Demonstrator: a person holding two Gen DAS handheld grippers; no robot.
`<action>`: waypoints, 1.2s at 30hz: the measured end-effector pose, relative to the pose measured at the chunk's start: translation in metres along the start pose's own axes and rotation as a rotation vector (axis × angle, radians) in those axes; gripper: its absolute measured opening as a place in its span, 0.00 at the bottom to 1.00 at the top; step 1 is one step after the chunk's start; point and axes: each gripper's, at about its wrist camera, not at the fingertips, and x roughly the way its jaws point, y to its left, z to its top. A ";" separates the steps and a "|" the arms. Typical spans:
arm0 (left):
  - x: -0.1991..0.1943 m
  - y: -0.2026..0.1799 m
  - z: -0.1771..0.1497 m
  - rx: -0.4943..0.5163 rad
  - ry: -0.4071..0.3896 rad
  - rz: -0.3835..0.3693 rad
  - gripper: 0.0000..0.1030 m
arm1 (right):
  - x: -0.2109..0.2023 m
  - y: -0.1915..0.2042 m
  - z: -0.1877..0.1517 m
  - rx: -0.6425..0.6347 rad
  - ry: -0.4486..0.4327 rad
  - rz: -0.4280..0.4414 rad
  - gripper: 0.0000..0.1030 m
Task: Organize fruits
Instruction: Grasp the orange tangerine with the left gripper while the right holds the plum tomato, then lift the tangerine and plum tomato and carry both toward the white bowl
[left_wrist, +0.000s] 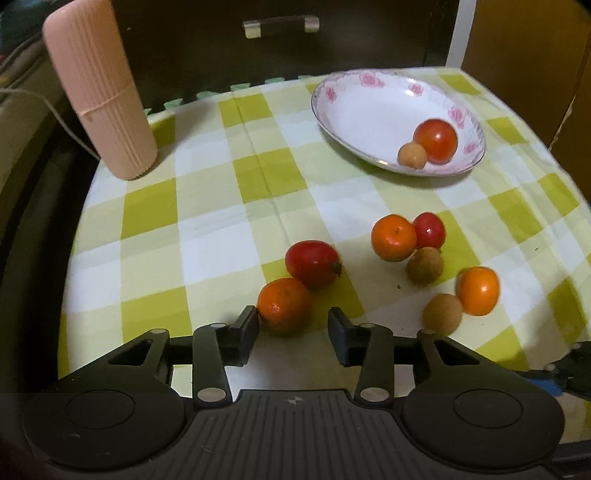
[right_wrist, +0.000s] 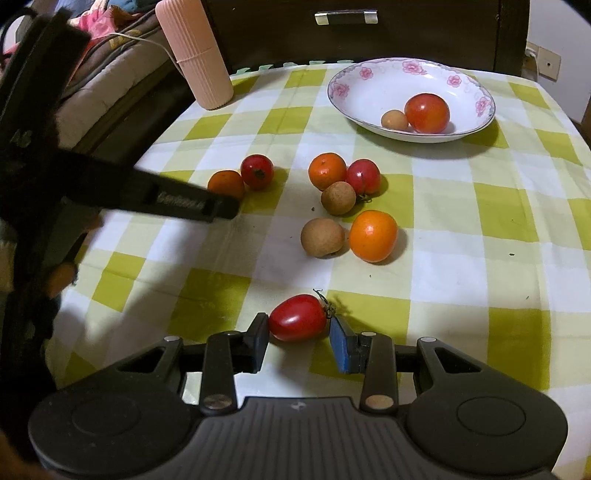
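Note:
A flowered white plate (left_wrist: 369, 107) (right_wrist: 365, 92) at the back right holds a red tomato (left_wrist: 436, 140) and a small tan longan (left_wrist: 412, 155). My left gripper (left_wrist: 293, 313) is open around an orange (left_wrist: 284, 304): its left pad touches the fruit and a gap shows on the right. A red tomato (left_wrist: 312, 262) lies just beyond. My right gripper (right_wrist: 299, 319) is shut on an oval red tomato (right_wrist: 297, 317) low over the cloth. Two oranges (right_wrist: 327, 170) (right_wrist: 373, 235), a tomato (right_wrist: 364, 175) and two longans (right_wrist: 338, 197) (right_wrist: 322, 236) lie loose mid-table.
A tall pink ribbed container (left_wrist: 99, 92) (right_wrist: 195, 55) stands at the back left of the green-checked tablecloth (left_wrist: 221, 229). A dark cabinet with a metal handle (left_wrist: 280, 26) is behind the table. Cushions and a cable lie off the left edge.

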 end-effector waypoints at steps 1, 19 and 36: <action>0.002 0.000 0.001 0.001 -0.010 0.006 0.52 | 0.000 0.000 0.000 0.001 0.000 0.001 0.34; -0.015 0.003 -0.018 -0.055 0.037 -0.031 0.37 | -0.002 -0.003 -0.002 0.002 -0.001 -0.011 0.34; -0.042 -0.028 -0.063 0.027 0.079 -0.081 0.44 | -0.014 0.007 -0.025 -0.090 0.006 -0.049 0.34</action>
